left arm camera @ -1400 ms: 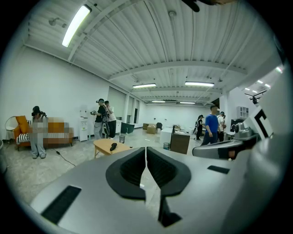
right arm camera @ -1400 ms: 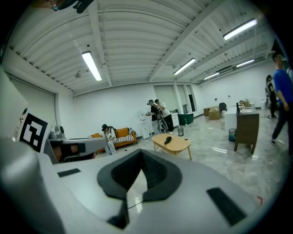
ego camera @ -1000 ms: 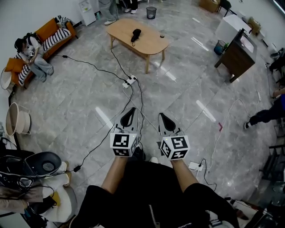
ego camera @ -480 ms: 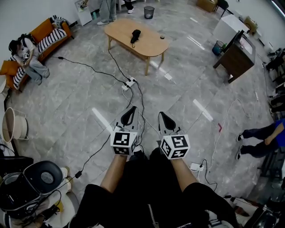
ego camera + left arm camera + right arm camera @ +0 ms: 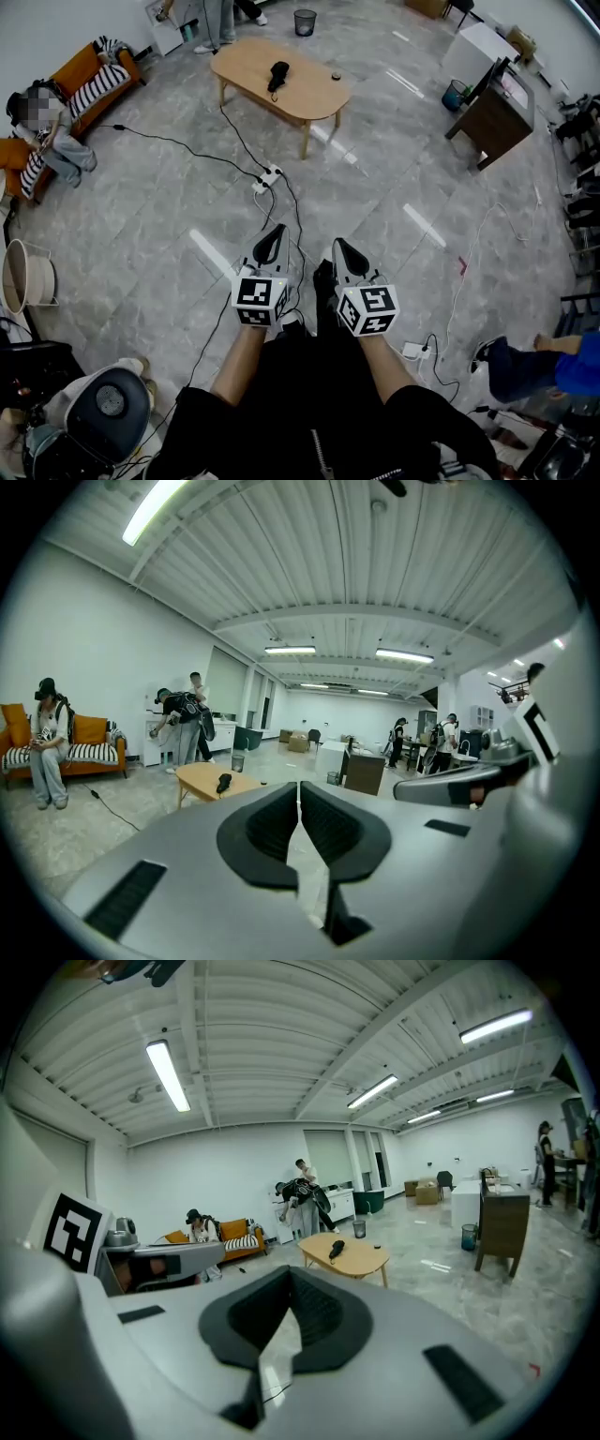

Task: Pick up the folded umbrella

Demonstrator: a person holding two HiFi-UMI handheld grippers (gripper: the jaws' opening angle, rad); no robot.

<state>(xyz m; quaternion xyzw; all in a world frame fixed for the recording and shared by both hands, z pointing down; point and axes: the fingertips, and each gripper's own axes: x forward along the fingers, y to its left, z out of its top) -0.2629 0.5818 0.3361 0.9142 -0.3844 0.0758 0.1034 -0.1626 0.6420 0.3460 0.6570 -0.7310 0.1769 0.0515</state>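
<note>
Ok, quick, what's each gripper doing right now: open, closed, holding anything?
Left gripper: closed, holding nothing.
Right gripper: closed, holding nothing.

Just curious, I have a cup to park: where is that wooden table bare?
The table is bare left of the umbrella and along its near edge. Its right end holds a small dark object. Cables and a power strip cross the floor before it.

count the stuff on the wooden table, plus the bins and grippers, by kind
umbrella: 1
small dark item: 1
bins: 2, black bin and blue bin
grippers: 2, left gripper and right gripper
total: 6
</note>
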